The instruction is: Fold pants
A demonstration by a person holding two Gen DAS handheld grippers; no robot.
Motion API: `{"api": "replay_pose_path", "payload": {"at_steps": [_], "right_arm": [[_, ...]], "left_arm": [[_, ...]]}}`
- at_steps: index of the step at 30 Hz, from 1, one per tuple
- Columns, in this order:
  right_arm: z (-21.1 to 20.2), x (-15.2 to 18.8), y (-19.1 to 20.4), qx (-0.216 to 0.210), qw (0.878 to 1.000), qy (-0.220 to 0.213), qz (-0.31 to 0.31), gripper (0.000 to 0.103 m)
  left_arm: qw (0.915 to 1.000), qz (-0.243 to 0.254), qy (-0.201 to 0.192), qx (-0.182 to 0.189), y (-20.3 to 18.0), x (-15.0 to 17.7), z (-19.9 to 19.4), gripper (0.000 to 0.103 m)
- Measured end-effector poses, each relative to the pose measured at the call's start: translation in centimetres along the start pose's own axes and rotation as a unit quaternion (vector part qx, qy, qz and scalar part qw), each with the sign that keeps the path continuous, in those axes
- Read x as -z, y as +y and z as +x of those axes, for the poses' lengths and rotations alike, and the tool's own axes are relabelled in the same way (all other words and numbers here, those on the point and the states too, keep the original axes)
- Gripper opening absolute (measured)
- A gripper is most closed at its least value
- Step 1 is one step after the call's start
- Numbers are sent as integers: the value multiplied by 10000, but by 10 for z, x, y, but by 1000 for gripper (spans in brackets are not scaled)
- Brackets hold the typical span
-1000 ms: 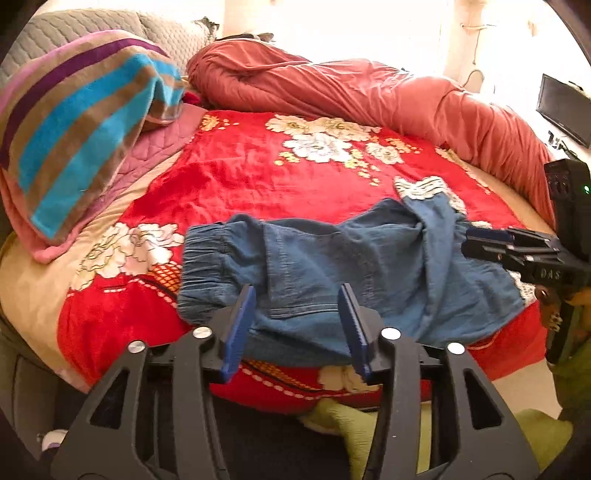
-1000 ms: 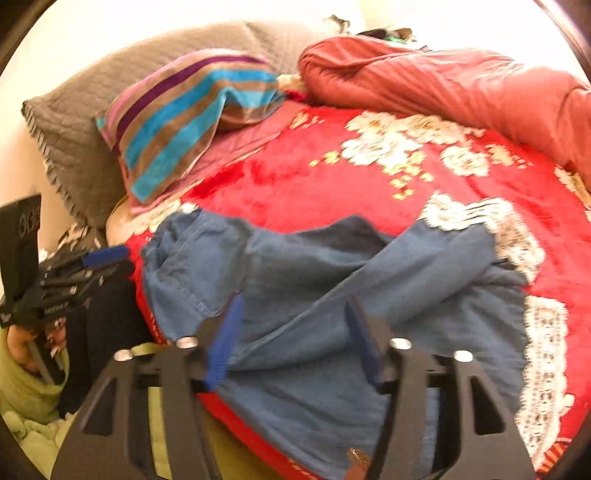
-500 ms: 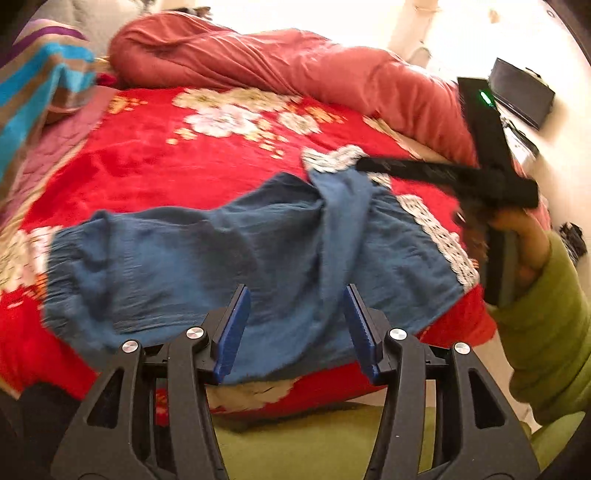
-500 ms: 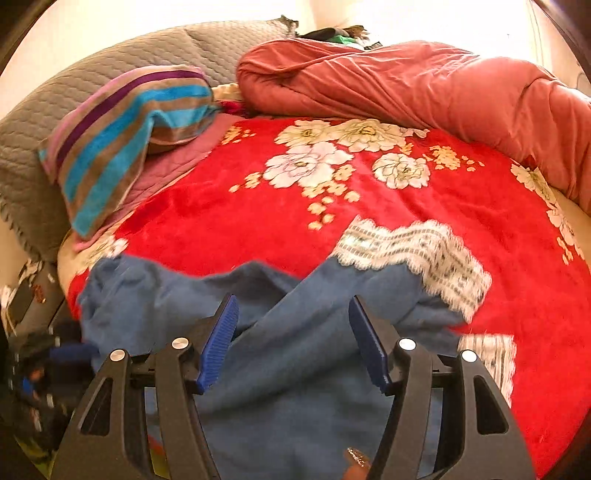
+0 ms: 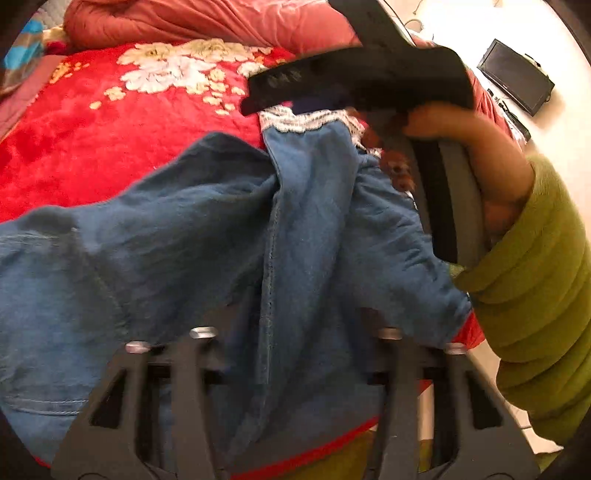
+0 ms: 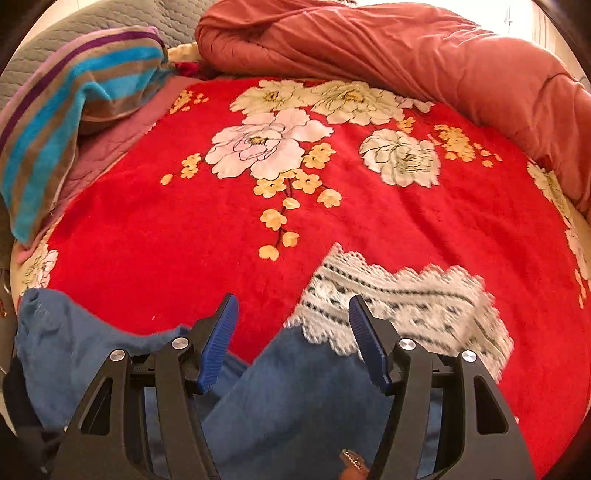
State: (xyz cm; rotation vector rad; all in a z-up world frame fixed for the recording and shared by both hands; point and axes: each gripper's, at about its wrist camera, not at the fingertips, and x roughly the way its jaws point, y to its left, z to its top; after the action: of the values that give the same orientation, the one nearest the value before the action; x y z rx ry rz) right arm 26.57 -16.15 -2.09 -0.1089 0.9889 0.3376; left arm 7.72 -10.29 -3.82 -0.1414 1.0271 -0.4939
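Observation:
Blue denim pants (image 5: 184, 240) lie crumpled across the near edge of a red flowered blanket (image 5: 74, 129), their leg ends trimmed with white lace cuffs (image 6: 399, 306). My left gripper (image 5: 291, 325) is pushed low into the legs. Cloth lies over and between its fingers and hides the tips; the jaws are closing, the finger bases still apart. My right gripper (image 6: 293, 343) is open just above one leg (image 6: 295, 398), the lace cuff by its right pad, which does not touch it. In the left wrist view the right gripper (image 5: 273, 101) hovers over the cuff (image 5: 295, 120), held by a hand in a green sleeve (image 5: 535, 277).
A rolled salmon quilt (image 6: 406, 55) runs along the far and right side of the bed. A striped pillow (image 6: 74, 110) and a grey quilted cushion (image 6: 92, 22) sit at the far left. A dark screen (image 5: 517, 77) stands beyond the bed on the right.
Both grippers have swung right along the pants and come down. The left one has sunk into the cloth, which now covers its fingers. The right one has reached the lace cuff.

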Motion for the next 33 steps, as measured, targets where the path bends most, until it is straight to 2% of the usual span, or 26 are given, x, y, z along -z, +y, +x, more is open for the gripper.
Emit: {"api": "replay_pose_path", "payload": {"at_steps": [1,3,7,8,9,12,19,24,28,33], "right_arm": [[5,-2,0,50,10000,24,-15,61],[16,-7,0,172,9998,113,-1,61],[35,-12,-6,393,9988,243,140,59],[38,-13,-8,461,9985,250,151,44],[41,-13,-11,565,9980,236,123,24],[32,-11,-23,320,9992,67,244,10],[-51,10,-54,116,9958,-718,557,9],[-121,47,-82,190,9881,-1231,907,9],[-161,83,-103,151,9821,-1409,1243,9],[-193,134,-120,3,9769,-1391,1621,9]], "left_arm": [[10000,10,25,60,-1,2,1,1],[9999,111,11,121,-6,8,1,1],[9991,422,-74,17,-15,14,0,1],[9991,413,-75,25,-14,13,1,1],[9992,392,-82,39,-14,12,2,1],[9993,350,-106,58,-11,13,0,1],[9993,317,-211,27,-5,15,-6,1],[9987,275,-408,-89,-2,17,-18,1],[9977,344,-548,-221,1,17,-27,0],[9956,591,-680,-270,-6,18,-40,0]]}}
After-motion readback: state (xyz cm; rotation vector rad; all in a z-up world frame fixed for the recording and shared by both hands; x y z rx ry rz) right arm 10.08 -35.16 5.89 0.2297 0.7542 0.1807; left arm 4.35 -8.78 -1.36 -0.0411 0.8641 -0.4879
